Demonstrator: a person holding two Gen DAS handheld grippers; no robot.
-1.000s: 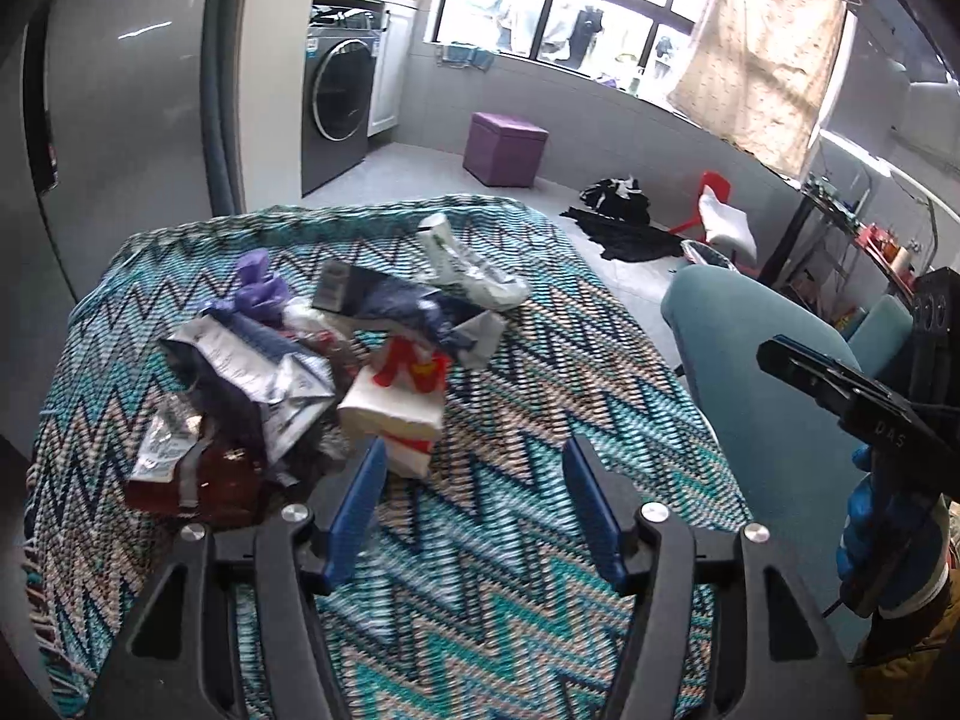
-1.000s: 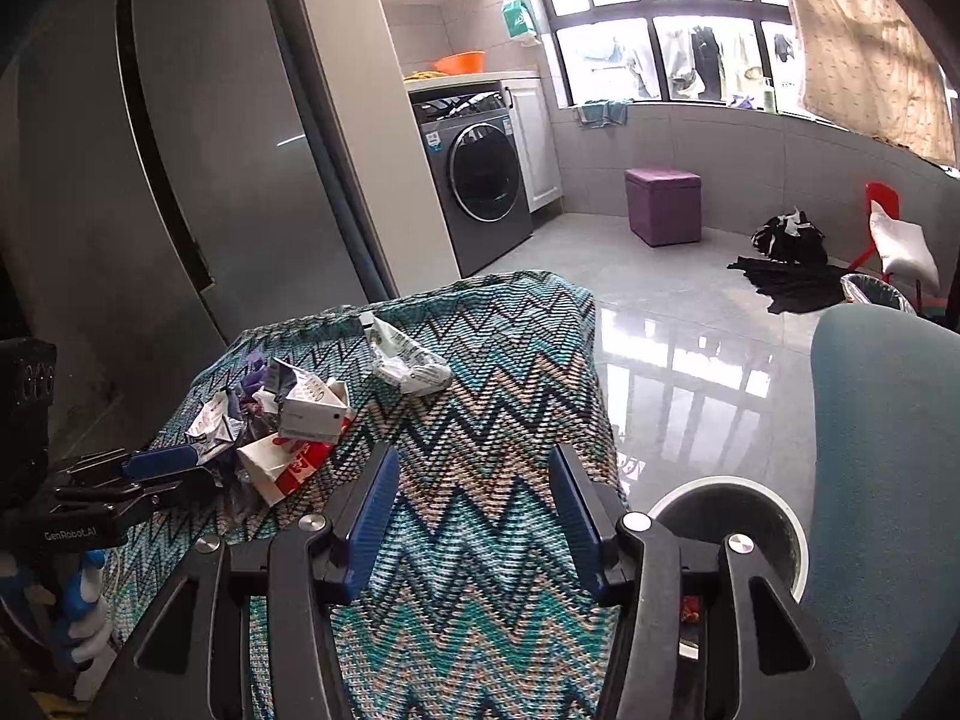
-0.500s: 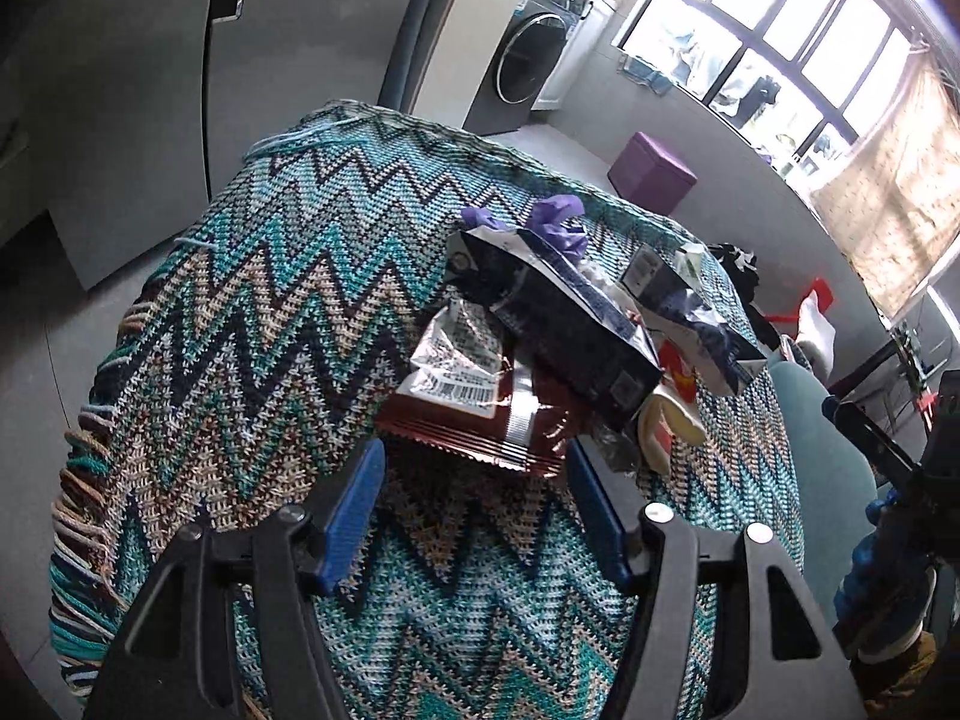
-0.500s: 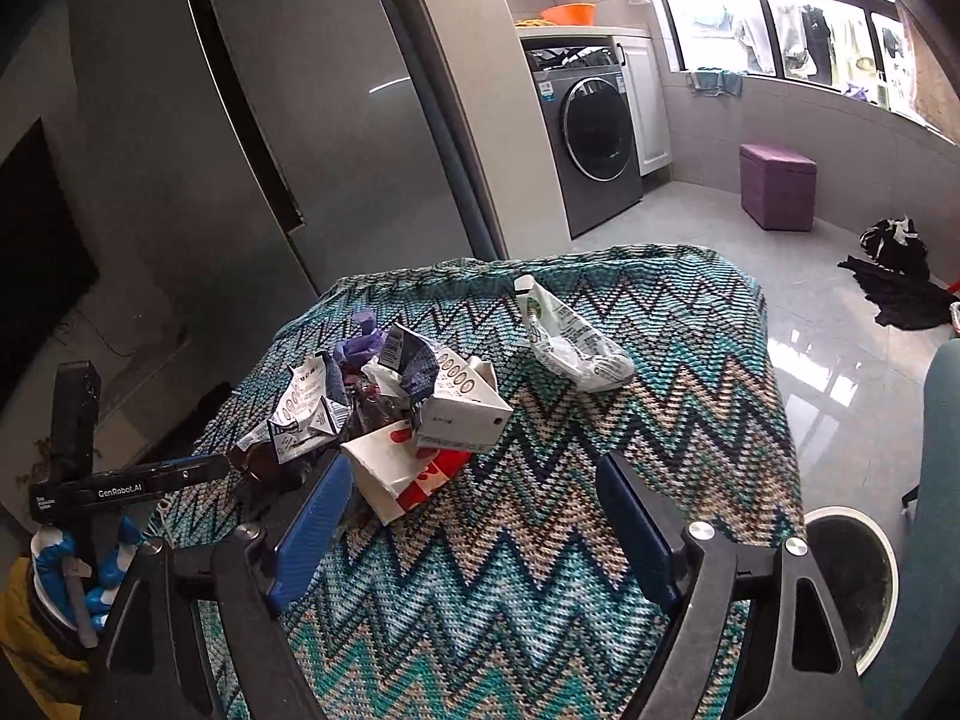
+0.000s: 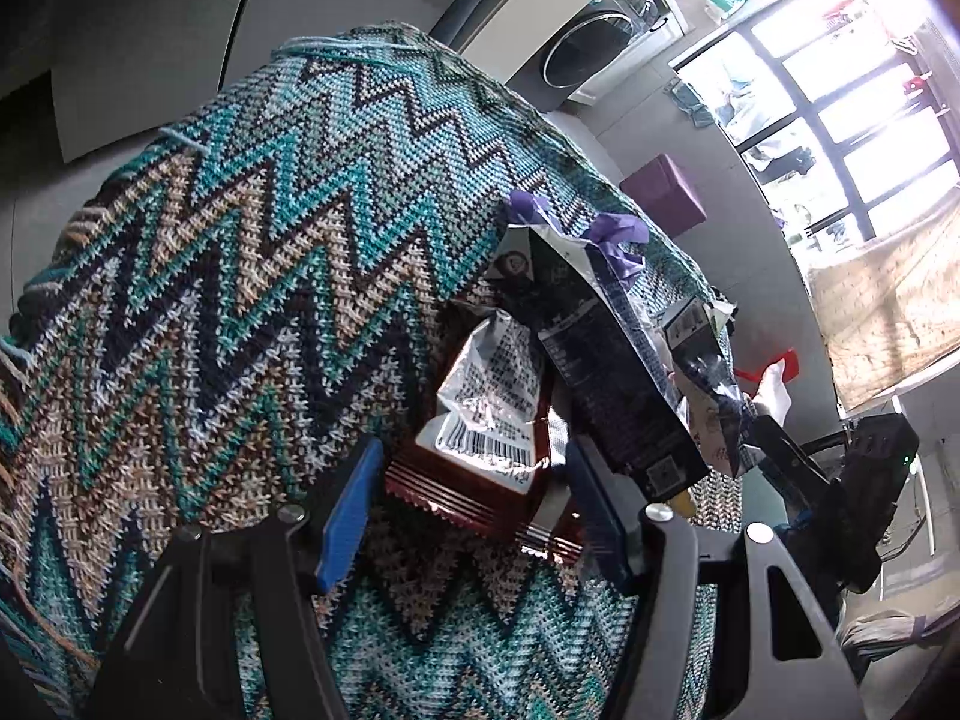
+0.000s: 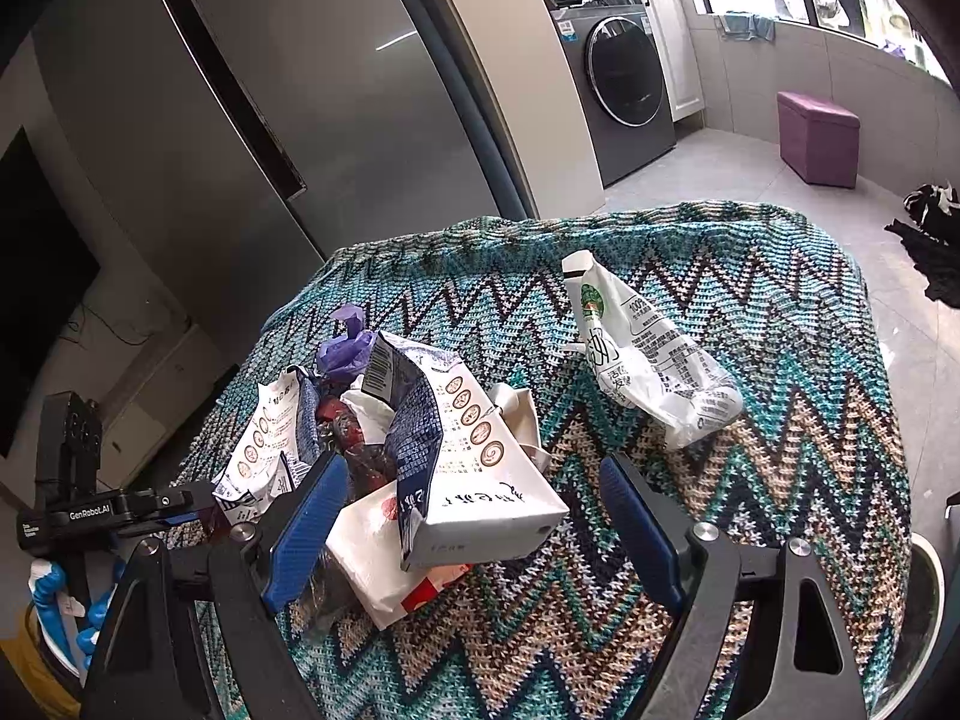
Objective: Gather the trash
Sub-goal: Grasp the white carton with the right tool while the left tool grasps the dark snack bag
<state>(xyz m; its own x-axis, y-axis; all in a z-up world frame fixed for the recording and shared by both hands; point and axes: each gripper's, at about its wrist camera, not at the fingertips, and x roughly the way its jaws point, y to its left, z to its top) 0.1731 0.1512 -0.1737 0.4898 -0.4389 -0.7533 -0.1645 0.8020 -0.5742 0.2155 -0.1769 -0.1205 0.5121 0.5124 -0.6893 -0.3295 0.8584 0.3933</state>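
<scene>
A pile of trash lies on a zigzag knitted cloth (image 5: pixel 252 276). In the left wrist view my left gripper (image 5: pixel 474 510) is open, its blue pads on either side of a dark red wrapper (image 5: pixel 474 492) with a silver barcode flap; a dark blue bag (image 5: pixel 606 360) lies beyond it. In the right wrist view my right gripper (image 6: pixel 474 534) is open around a white and blue carton (image 6: pixel 474 480) and a white and red carton (image 6: pixel 384 558). A white crumpled bag (image 6: pixel 648 360) lies apart to the right. The left gripper (image 6: pixel 150 504) shows at the pile's left edge.
A purple scrap (image 6: pixel 348 342) tops the pile's far side. A round bin rim (image 6: pixel 924 588) shows low at the cloth's right edge. Behind stand a grey fridge (image 6: pixel 300 90), a washing machine (image 6: pixel 630 78) and a purple stool (image 6: pixel 816 144).
Both grippers have moved in close to the pile. The left one swung round to its left side and now brackets the red wrapper; the right one now brackets the cartons.
</scene>
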